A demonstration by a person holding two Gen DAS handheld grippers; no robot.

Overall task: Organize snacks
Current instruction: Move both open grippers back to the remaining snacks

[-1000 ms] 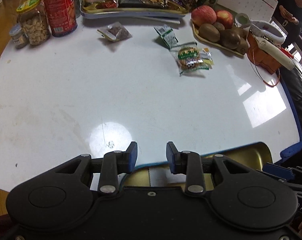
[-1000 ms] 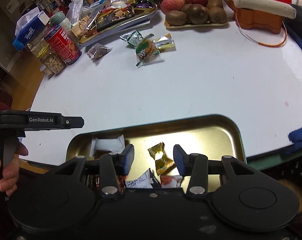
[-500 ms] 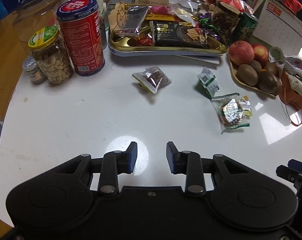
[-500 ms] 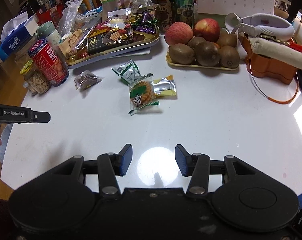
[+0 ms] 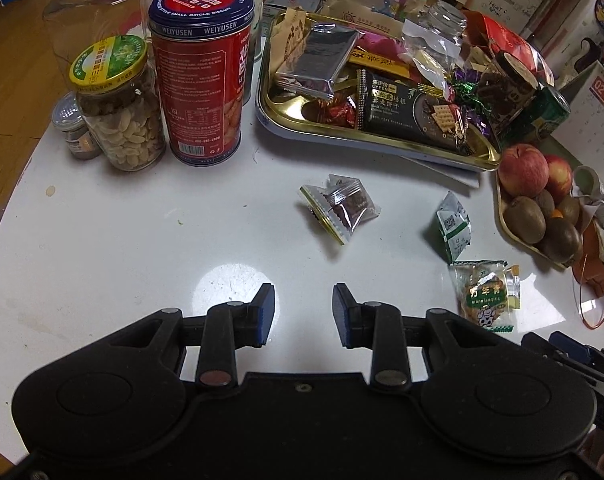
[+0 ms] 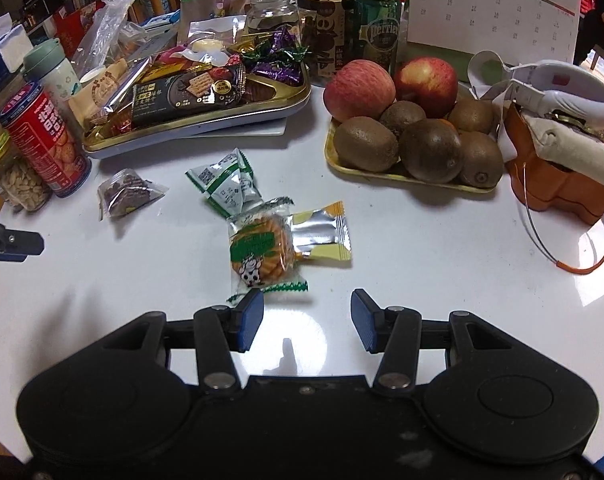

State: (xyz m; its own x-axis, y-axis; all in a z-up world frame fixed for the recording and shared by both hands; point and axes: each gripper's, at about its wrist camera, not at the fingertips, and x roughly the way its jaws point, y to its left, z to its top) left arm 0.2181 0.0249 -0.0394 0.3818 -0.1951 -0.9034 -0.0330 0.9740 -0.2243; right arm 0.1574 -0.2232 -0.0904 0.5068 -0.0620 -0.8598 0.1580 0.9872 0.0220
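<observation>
1. Left wrist view. The left gripper, black-armed with blue pads, is hanging over bare white tabletop, its jaws standing moderately apart with nothing between them and touching nothing.
2. Left wrist view, task items. A clear-wrapped dark chocolate sweet is lying ahead of the jaws and a little to the right, well short of the gold rectangular metal tray heaped with wrapped snacks. A green-and-white folded sachet and a round biscuit in a green-printed clear wrapper are lying further right.
3. Left wrist view, other stock. A red cylindrical biscuit tin with a blue lid and a glass jar of peanuts with a yellow-green lid are standing at the far left.
4. Right wrist view. The right gripper is empty, and its jaws have just been opening, now standing wider than the left pair. The round biscuit packet is lying just ahead of the left pad, its lower wrapper edge beside that pad; contact cannot be told. A silver-and-yellow foil sweet is touching the biscuit's right side.
5. Right wrist view, other stock. A pale tray of apples and kiwifruit is sitting at the far right.
6. Step in hand, judged: both grippers are approaching loose snacks for pickup.
7. Next move, judged: the right gripper is needing to shift left and descend to straddle the biscuit packet before closing; crowding the foil sweet is the risk.
</observation>
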